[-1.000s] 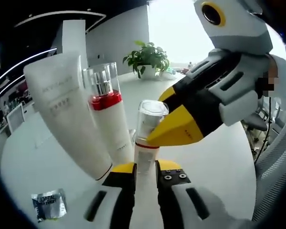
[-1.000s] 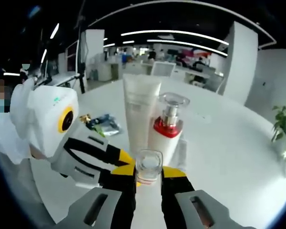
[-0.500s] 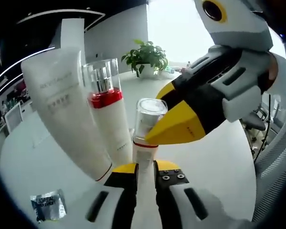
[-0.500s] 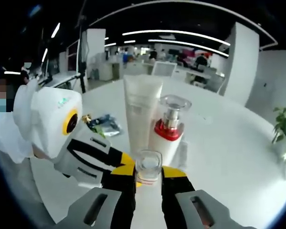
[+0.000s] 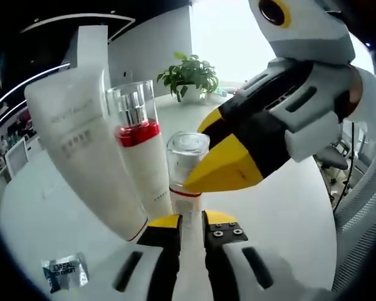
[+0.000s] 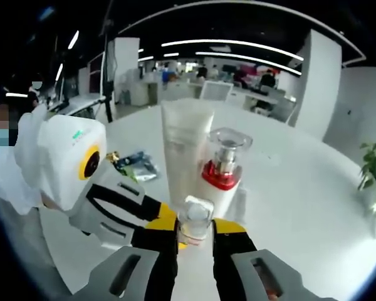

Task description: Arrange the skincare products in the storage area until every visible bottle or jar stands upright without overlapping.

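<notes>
Both grippers clamp the same small pump bottle (image 5: 187,164) with a clear cap and a red collar: the left gripper (image 5: 191,221) holds its white body between nearly closed jaws, and the right gripper (image 6: 195,226) pinches it just under the cap. In the left gripper view the right gripper's yellow fingertip (image 5: 229,166) presses against the bottle's cap. Just beside it on the white bench (image 6: 301,188) stand a taller pump bottle (image 6: 222,169) with a red collar and a white squeeze tube (image 6: 185,147), close together. A small foil sachet (image 5: 64,271) lies on the bench near the tube.
</notes>
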`<state>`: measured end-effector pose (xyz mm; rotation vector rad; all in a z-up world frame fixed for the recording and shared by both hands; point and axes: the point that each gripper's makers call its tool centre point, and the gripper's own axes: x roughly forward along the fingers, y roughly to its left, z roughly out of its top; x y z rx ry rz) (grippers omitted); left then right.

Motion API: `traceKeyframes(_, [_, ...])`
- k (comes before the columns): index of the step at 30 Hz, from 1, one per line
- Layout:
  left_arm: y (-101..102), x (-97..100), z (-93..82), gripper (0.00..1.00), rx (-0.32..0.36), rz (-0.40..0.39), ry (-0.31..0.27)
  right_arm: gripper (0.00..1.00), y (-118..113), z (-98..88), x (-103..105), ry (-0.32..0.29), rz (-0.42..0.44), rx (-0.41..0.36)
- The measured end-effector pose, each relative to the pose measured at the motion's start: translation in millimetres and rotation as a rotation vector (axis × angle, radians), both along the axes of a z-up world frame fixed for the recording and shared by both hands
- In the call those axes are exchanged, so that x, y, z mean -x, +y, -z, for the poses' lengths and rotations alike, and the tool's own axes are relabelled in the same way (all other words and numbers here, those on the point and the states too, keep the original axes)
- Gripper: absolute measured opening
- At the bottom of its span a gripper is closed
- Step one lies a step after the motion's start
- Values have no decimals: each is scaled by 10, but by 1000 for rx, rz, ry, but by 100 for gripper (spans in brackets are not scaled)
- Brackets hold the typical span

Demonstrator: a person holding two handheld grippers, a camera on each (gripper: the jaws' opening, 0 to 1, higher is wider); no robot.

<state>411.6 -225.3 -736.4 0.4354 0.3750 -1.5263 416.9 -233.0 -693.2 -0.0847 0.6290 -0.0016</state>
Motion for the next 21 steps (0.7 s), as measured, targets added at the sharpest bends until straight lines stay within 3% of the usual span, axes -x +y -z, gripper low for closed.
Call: traceKeyframes(21, [-25,-29,-4,9,0,7,0,12,-21,11,-15,7,2,-9])
